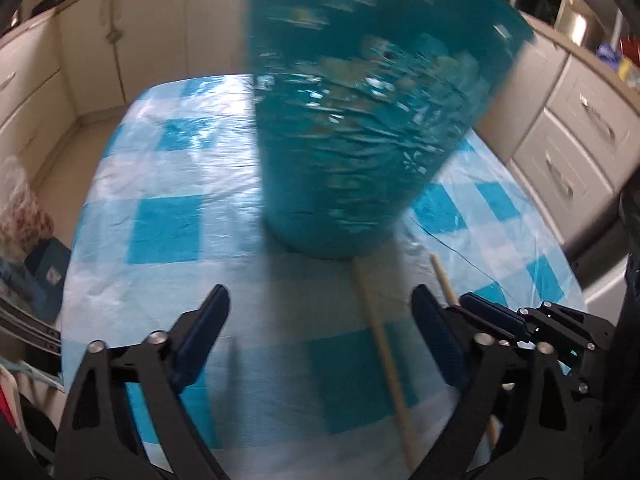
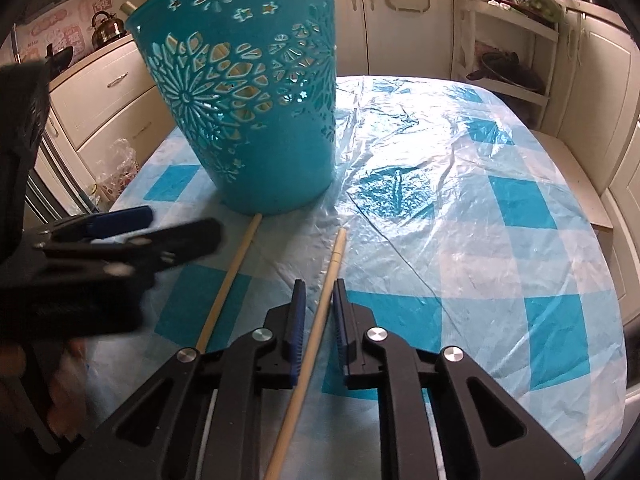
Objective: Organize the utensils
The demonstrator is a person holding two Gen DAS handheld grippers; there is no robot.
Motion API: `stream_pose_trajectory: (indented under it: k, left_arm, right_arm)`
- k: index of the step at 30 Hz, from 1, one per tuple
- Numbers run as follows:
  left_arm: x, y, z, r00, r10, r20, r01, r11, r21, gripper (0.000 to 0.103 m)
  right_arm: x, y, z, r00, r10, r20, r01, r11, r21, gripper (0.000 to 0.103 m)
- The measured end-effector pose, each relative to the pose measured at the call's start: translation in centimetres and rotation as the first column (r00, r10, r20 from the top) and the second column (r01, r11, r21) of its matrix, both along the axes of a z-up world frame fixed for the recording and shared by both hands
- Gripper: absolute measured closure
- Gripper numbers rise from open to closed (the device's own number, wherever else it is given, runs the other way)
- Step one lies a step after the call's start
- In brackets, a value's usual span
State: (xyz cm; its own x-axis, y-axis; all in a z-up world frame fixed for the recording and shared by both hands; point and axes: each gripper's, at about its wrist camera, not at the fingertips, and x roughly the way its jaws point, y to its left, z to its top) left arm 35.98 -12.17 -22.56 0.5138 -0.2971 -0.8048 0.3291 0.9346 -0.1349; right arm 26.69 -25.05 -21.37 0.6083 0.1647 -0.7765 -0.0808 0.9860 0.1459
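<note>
- The counter point(image 2: 500, 216), under a blue-and-white checked plastic cover, fills the view ahead of both claws.
- A teal plastic basket point(image 2: 256, 92) with cut-out flower patterns stands upright on it, ahead and to the left of the right claw and directly ahead of the left claw; pale sticks show through its holes.
- The left claw point(image 1: 320, 320) is spread wide with nothing between its fingers, just short of the basket's base. From the right wrist view it sits low at the left, blurred.
- The right claw point(image 2: 319, 300) is drawn nearly together around a pale wooden chopstick point(image 2: 320, 316), which runs lengthwise between its blue pads; whether the pads actually press on it I cannot tell.
- A second chopstick point(image 2: 230, 280) lies flat on the counter to the left of the right claw, its far end touching the basket's base.
</note>
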Motion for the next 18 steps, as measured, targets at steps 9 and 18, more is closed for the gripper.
stream_pose_trajectory:
  k: [9,18]
  left_arm:
    - [-0.6,-3.2,-1.3,0.999,-0.027,0.028,0.023,0.988,0.151,0.072]
    - [-3.5,-0.5,2.5,0.985,-0.165,-0.039,0.164,0.986,-0.040,0.098]
  right_arm:
    - [-0.2,-0.6,0.0,1.000,0.011,-0.002,-0.011,1.000,-0.006,0.091]
    - [0.1,-1.7,-0.1,1.000,-0.015,-0.025,0.017,0.997,0.075,0.091]
